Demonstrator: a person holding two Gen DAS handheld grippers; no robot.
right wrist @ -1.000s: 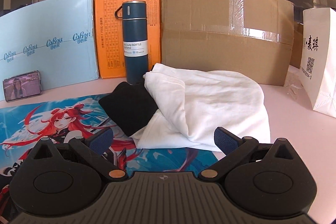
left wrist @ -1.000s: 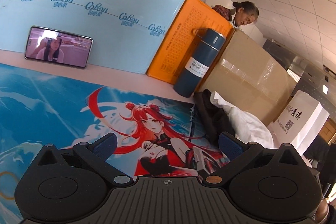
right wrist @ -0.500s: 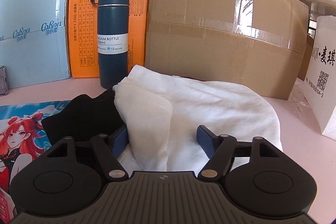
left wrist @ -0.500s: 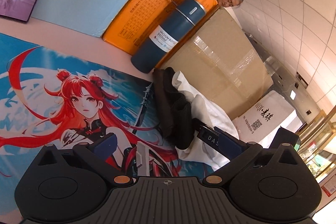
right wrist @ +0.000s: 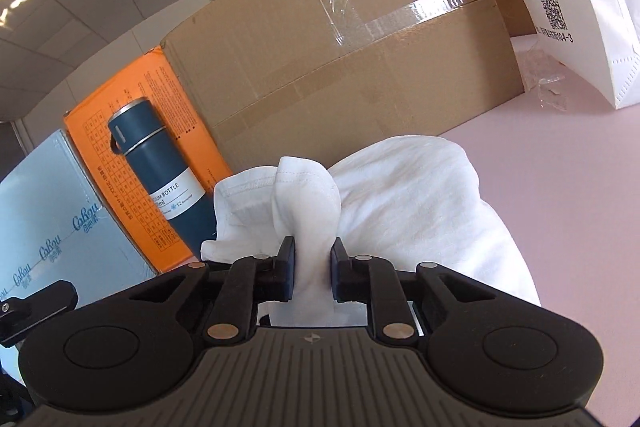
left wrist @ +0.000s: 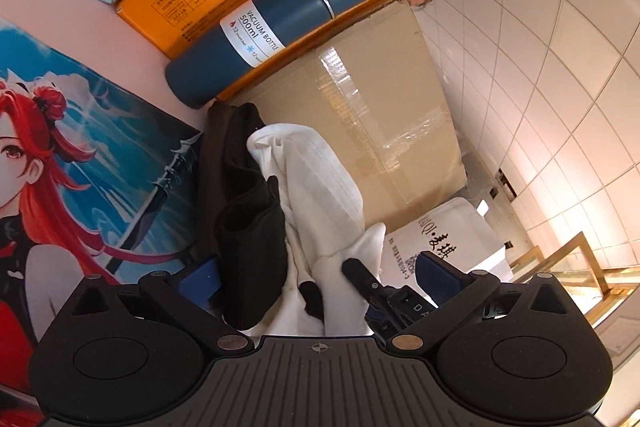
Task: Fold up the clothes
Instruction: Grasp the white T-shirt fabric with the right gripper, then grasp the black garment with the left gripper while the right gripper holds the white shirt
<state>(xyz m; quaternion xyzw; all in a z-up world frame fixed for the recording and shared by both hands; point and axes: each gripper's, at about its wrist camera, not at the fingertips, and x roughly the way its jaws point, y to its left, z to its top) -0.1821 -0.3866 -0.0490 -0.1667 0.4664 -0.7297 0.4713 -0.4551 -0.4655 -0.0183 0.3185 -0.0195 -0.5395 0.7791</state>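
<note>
Right gripper [right wrist: 313, 273]: jaws closing, a bunched fold of the white garment [right wrist: 420, 195] pinched between the pads. Left gripper [left wrist: 316, 277]: fingers spread wide, nothing gripped; black garment [left wrist: 248, 227] and white cloth lie between them. Both garments sit piled on the pink table [right wrist: 568, 155], in front of the cardboard box [right wrist: 340, 67], near the blue vacuum bottle [right wrist: 160, 179].

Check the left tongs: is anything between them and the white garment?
Yes. The black garment is bunched just inside the left tongs' left finger, overlapping the white garment. The right tongs are closing on a white fold.
</note>
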